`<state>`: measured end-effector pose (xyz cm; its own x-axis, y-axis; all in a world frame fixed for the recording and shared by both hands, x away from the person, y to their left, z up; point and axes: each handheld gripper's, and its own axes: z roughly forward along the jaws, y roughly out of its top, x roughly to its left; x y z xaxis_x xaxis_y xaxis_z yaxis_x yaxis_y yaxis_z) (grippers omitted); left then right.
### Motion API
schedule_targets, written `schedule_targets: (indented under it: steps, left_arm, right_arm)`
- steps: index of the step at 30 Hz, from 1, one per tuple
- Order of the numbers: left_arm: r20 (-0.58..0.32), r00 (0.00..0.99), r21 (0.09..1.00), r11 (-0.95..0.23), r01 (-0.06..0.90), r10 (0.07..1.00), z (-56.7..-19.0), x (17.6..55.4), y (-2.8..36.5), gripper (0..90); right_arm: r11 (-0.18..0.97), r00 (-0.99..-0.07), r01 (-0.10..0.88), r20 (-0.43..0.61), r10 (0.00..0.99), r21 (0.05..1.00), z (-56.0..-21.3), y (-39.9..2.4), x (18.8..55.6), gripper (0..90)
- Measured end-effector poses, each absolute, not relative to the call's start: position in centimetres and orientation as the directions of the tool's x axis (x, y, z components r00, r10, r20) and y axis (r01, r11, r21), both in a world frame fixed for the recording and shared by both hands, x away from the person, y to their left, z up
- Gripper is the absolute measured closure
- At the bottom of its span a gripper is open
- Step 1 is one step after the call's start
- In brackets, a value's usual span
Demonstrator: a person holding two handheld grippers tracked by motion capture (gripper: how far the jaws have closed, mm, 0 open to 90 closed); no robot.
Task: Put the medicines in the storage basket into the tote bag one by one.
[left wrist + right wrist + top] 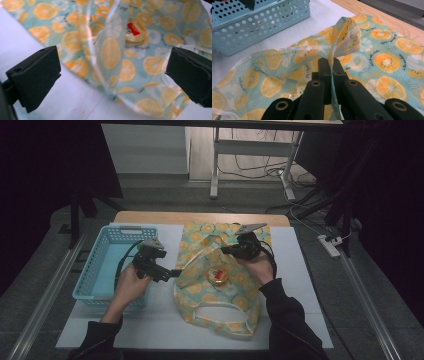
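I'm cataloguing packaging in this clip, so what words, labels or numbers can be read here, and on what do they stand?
Curved dark script beside the orange slices on the bag: too small and blurred to read.
Red label on the round tin inside the bag: some print, too blurred to read.
Blue basket: no lettering visible.
Nothing can be quoted with certainty.

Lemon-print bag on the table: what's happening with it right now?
A person works a hand-held tool in each hand. The right tool is shut on the rim of the lemon-print plastic bag, lifting that edge off the white table mat. The left tool, jaws open, sits at the bag's left side and holds nothing. A small round tin with a red label lies at the bag. A blue perforated basket stands to the left.
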<state>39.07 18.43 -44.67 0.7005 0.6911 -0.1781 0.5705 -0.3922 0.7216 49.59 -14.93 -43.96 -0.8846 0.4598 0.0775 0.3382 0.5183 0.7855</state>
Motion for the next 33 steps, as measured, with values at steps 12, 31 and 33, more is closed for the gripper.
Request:
schedule_targets:
  steps: [12,31,33]
  left_arm:
    - [-0.151,0.576,0.702,-0.324,0.634,0.803,-45.3,37.6,24.2,2.3]
    - [-0.127,0.511,0.583,-0.353,0.732,0.85,-48.0,38.5,27.9,0.0]
    - [-0.131,0.504,0.565,-0.353,0.745,0.854,-48.4,38.8,28.0,0.0]
  right_arm:
    - [0.522,-0.886,0.337,0.076,0.458,0.783,-44.1,-14.9,49.6,90.0]
    - [0.527,-0.889,0.335,0.076,0.452,0.781,-44.2,-14.7,49.6,90.0]
    - [0.527,-0.889,0.335,0.077,0.452,0.781,-44.2,-14.7,49.6,90.0]
